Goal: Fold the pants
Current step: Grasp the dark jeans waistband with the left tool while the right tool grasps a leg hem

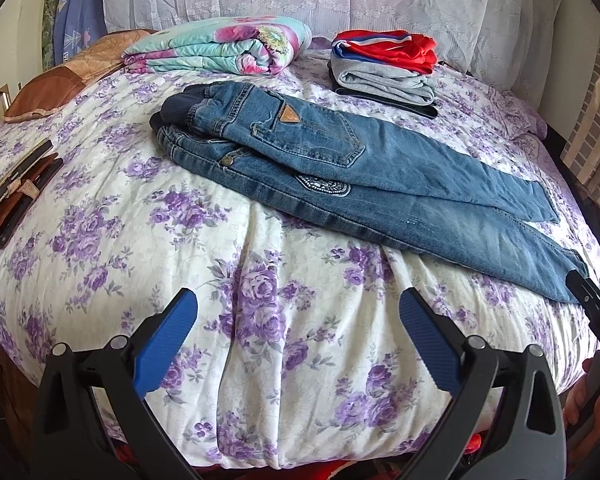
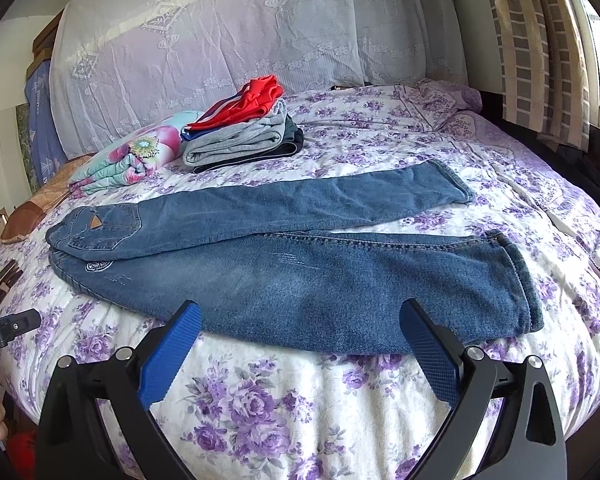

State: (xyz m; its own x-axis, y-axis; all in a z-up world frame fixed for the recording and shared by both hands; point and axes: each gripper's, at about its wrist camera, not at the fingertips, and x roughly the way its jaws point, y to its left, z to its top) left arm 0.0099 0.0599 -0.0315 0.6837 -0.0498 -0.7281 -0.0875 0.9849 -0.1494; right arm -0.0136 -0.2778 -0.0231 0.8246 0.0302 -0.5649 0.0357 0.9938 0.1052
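Observation:
Blue jeans (image 1: 340,184) lie on the purple-flowered quilt (image 1: 260,320), folded lengthwise with one leg over the other, waist to the left and cuffs to the right. In the right wrist view the jeans (image 2: 300,272) stretch across the middle, the two cuffs slightly apart. My left gripper (image 1: 298,300) hovers open over bare quilt, in front of the jeans and apart from them. My right gripper (image 2: 300,312) is open too, its blue fingers (image 2: 428,352) just above the near edge of the lower leg. Nothing sits between either pair of fingers.
A stack of folded clothes (image 1: 384,68) with a red piece on top sits behind the jeans, beside a folded floral blanket (image 1: 220,46). Wallets and a phone (image 1: 12,196) lie at the left. A lace-covered headboard (image 2: 240,32) and curtain (image 2: 540,40) stand behind.

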